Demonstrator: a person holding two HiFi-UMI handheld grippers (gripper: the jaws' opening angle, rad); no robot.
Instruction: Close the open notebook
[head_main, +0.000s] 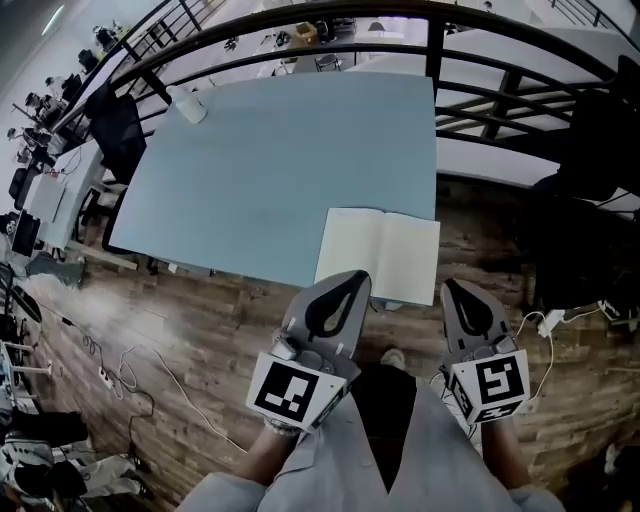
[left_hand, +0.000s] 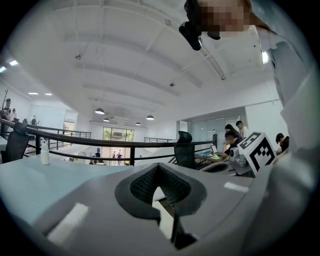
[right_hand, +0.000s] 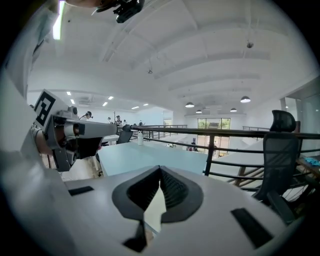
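One open notebook (head_main: 378, 256), long axis along table (head_main: 270, 170) edge

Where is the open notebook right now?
In the head view, the notebook lies open at the near right corner of the light blue table, directly in front of the left gripper and the right gripper.

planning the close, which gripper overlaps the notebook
The left gripper: in the head view its tip overlaps the notebook; the right gripper sits off its right side.
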